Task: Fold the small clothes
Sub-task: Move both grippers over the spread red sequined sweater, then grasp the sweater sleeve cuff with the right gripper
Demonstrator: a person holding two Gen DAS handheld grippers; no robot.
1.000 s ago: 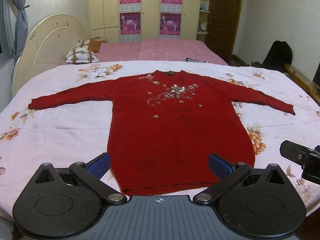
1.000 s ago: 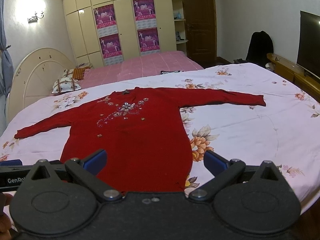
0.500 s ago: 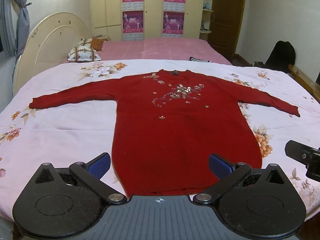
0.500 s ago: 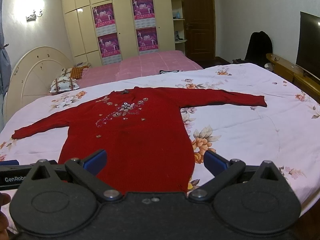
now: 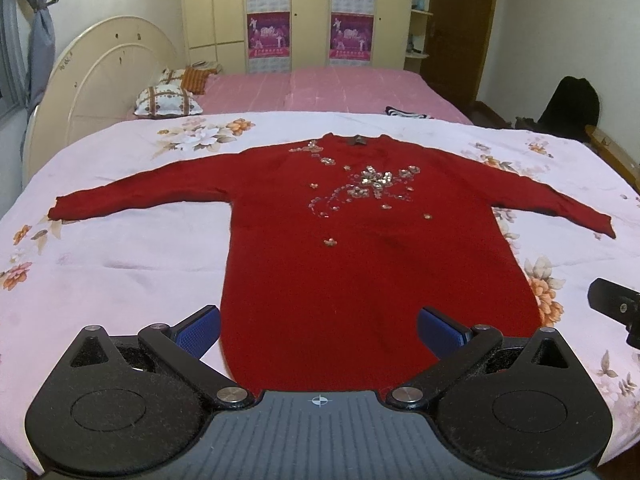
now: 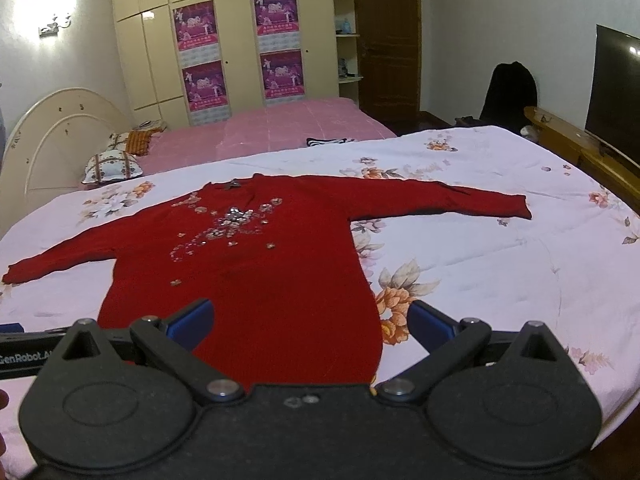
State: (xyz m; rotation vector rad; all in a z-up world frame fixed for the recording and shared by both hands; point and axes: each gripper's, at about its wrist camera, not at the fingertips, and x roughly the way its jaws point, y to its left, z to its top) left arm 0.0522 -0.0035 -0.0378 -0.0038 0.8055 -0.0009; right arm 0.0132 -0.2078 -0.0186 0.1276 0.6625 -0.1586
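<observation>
Left wrist view, red sweater (image 5: 360,272) apparently nearer, jaws still wide.

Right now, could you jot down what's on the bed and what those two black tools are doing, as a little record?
garment: red sweater, spread flat, sleeves out
decoration: sequin flowers on the chest
surface: floral bedspread
left gripper: jaws open, holding nothing, near the hem
right gripper: jaws open, holding nothing, near the hem
folding: not begun
</observation>
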